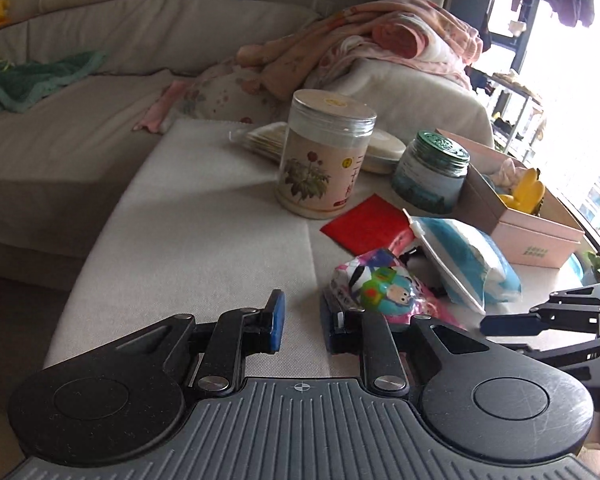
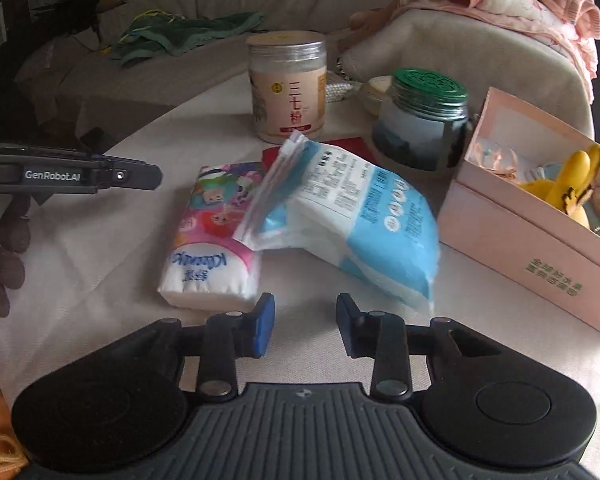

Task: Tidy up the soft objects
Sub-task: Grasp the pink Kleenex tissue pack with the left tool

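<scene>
1. The blue-and-white tissue pack [image 2: 352, 216] lies tilted, its sealed end propped on the pink Kleenex pack [image 2: 212, 240], its long axis running away toward the jars at the table's far side.
2. Both packs sit mid-table [image 2: 100, 280], with the pink box [image 2: 540, 236] along the right edge, already holding a yellow plush toy [image 2: 568, 188].
3. The right gripper [image 2: 305, 322] hovers just in front of the two packs, fingers partly open and holding nothing; it looks the nearer one to the blue pack.
4. The left gripper [image 1: 302, 322] sits at the Kleenex pack's left, fingers parted and empty.
5. Bare cloth lies to the left and the near edge; the tall jar [image 2: 287, 84] and green-lidded jar [image 2: 424, 120] crowd the far side.
</scene>
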`<state>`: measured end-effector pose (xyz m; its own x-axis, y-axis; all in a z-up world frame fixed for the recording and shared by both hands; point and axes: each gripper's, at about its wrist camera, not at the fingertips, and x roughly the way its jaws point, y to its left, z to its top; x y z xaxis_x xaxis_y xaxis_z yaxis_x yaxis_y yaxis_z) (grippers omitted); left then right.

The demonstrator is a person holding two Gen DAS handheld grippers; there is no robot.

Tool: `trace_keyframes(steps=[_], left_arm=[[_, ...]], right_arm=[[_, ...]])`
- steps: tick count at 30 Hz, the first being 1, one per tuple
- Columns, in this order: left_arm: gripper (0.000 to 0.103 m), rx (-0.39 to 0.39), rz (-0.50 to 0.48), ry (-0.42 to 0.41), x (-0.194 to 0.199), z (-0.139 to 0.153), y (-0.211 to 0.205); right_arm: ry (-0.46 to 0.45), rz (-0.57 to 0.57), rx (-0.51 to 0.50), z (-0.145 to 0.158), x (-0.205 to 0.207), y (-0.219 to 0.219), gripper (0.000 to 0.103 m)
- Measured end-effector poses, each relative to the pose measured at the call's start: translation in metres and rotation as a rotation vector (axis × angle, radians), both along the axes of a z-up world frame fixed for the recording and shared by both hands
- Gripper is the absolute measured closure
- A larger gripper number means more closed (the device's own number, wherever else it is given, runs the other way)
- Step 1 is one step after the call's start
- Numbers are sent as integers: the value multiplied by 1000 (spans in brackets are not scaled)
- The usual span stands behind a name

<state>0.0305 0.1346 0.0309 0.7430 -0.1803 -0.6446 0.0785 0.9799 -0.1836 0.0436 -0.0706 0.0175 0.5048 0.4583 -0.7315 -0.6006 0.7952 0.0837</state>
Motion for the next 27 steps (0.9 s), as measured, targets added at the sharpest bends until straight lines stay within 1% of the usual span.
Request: trace_keyframes(steps=[2,3,5,6,7,9,12,14,15,16,17,18,19,20,21,22,24,26,27], left_arm=[[82,4,-13,-10,-1,3,-4],[82,11,-25,-17,-2,4,-6],[82,36,-49,-30,-4,7,-12],[82,55,-69,-40,-6,9,-16],[82,76,-91,-47,-7,10,-21],[82,119,-136,-53,-10,11,-32],[82,168,-216,-38,-12,8,-51],[81,224,-264,-9,-11,1,-66],[80,255,-282,-12,-13,-2,-73],[78,299,-306,-24,-15,-5,-83],[71,329,-320,-27,-17,-7,-89],[62,352,-338,-28,-17,-9,-95],[57,353,-350,-24,-17,-10,-99],[47,349,-361,-19,-16,-11,-101],[39,343,-371,-16,-15,-11,-103],[38,339,-371,-16,-15,-12,-105],[38,322,-353,-24,-14,-10,-103],[39,305,-318,-33,-11,-7,-97],[39,313,-288,-35,-9,-7,-93]], right_arm=[[37,89,81,3,-7,12,70],[37,117,99,4,-11,16,70],[-17,141,87,8,-22,19,67],[-46,135,69,10,-26,16,62],[-76,116,51,13,-28,8,53],[-117,60,35,17,-31,-12,42],[-135,-36,20,19,-33,-47,38],[-145,-129,7,16,-34,-71,35],[-155,-180,-1,13,-35,-84,33],[-166,-218,-11,11,-35,-92,33],[-182,-271,-26,6,-35,-102,32],[-195,-321,-40,1,-34,-111,30],[-199,-355,-48,-3,-34,-116,28],[-194,-390,-50,-8,-31,-123,28],[-179,-412,-40,-13,-28,-128,28],[-157,-425,-22,-17,-26,-132,28],[-116,-434,7,-24,-22,-136,27],[-130,-432,19,-23,-24,-138,26],[-131,-429,24,-23,-24,-138,23]])
